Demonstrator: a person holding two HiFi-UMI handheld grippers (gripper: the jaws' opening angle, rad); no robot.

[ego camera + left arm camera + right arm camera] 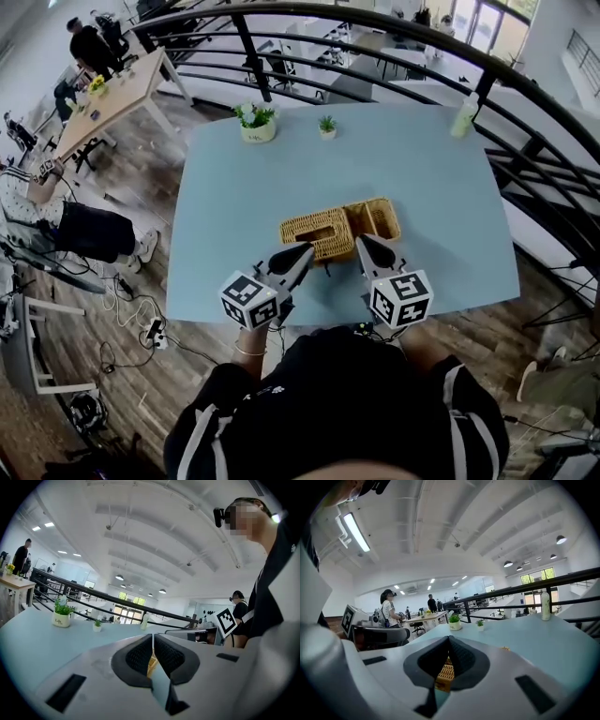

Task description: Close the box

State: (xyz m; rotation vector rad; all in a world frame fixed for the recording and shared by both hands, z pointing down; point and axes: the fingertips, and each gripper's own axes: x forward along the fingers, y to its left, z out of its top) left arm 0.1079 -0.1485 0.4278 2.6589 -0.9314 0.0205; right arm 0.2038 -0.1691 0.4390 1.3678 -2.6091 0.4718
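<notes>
A woven wicker box (323, 234) lies on the light blue table (422, 178), near its front edge. Its left part has a slot in the top; its right part (377, 217) shows open compartments. My left gripper (305, 251) hangs just in front of the box's left end, jaws shut with nothing held. My right gripper (361, 241) hovers at the box's front right, also shut and empty. In the left gripper view the gripper (153, 637) has its pads together, a sliver of wicker (151, 665) showing below. The right gripper view shows the gripper (449, 639) with its tips meeting above the wicker (445, 672).
Two small potted plants (256, 122) (326, 125) and a pale bottle (463, 117) stand along the table's far edge. A black curved railing (487, 80) runs behind and to the right. People sit and stand at desks on the left (89, 42).
</notes>
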